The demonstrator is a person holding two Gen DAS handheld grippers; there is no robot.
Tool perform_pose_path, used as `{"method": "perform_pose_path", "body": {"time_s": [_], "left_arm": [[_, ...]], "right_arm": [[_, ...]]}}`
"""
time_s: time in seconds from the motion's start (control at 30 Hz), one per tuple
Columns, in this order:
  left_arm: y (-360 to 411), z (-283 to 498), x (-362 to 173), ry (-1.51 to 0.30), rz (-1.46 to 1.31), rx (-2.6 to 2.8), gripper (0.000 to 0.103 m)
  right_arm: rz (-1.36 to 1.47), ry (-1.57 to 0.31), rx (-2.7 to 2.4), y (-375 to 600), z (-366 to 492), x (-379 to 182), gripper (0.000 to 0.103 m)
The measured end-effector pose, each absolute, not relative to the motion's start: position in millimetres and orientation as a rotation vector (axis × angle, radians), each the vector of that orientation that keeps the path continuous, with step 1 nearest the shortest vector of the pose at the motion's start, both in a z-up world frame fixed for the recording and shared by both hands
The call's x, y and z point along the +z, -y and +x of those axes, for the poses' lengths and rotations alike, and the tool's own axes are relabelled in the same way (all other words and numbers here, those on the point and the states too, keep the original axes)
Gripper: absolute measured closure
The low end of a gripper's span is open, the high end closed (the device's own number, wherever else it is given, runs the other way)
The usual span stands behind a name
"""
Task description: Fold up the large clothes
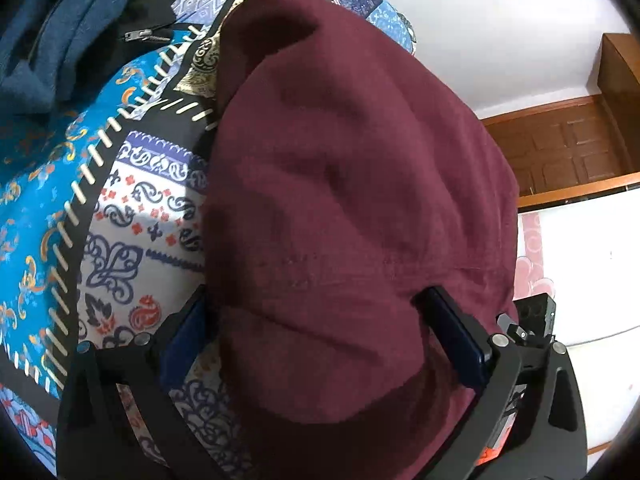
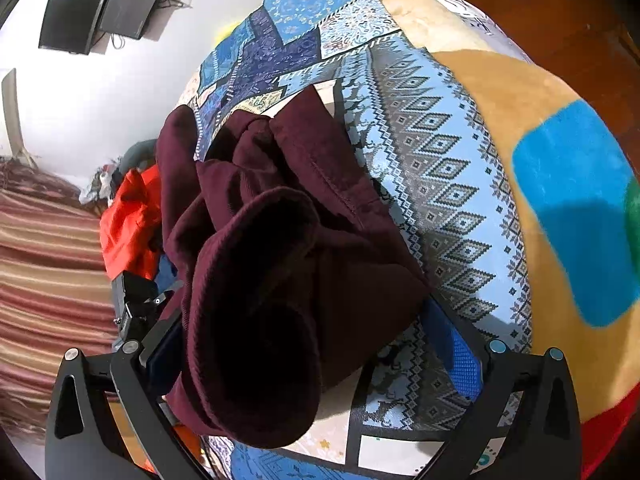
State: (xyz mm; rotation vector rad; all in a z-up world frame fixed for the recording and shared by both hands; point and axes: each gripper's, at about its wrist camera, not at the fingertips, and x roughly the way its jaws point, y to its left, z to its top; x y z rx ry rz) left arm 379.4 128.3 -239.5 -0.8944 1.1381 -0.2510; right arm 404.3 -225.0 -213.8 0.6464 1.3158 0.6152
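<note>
The maroon garment (image 1: pixel 352 208) lies bunched on the patterned bedspread (image 1: pixel 132 208), its ribbed cuff (image 2: pixel 256 312) doubled over in a thick wad. Both the left gripper (image 1: pixel 316 332) and the right gripper (image 2: pixel 316 344) have their fingers spread wide around the cloth, not pinching it. Closing here risks catching several layers at once, so the fold drags crooked or the bedspread lifts too.

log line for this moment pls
left hand-held gripper: open around maroon garment | right hand-held gripper: open around it | on patterned bedspread
</note>
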Motion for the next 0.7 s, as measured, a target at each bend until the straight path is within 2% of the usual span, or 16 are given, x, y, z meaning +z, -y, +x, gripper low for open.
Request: {"method": "perform_pose_path", "body": {"time_s": [0.13,0.4,0.5,0.67,0.7], "left_arm": [[-122.2,378.1,-233.7,-1.131,-0.877,-0.287,0.015],[-114.1,370.0,-212.9,-1.091,-0.823,-0.279,0.033],[-111.2,367.3,-195.0,-1.060,-0.765,-0.266,0.044],[-101.2,358.8,-149.3,-0.973,-0.627,-0.264,0.056],[-99.3,357.9,-138.1,-0.953,-0.601,-0.268,0.059]], "right_arm": [[0.766,-1.347,0.638,232.4,398.7,-227.6,0.000],[0.703,-1.274,0.565,218.1,401.0,-213.9,0.000],[0.670,-1.231,0.543,217.9,399.6,-203.2,0.010],[0.639,-1.185,0.551,217.8,398.6,-181.1,0.041],[0.635,-1.174,0.562,216.5,399.1,-175.5,0.044]]}}
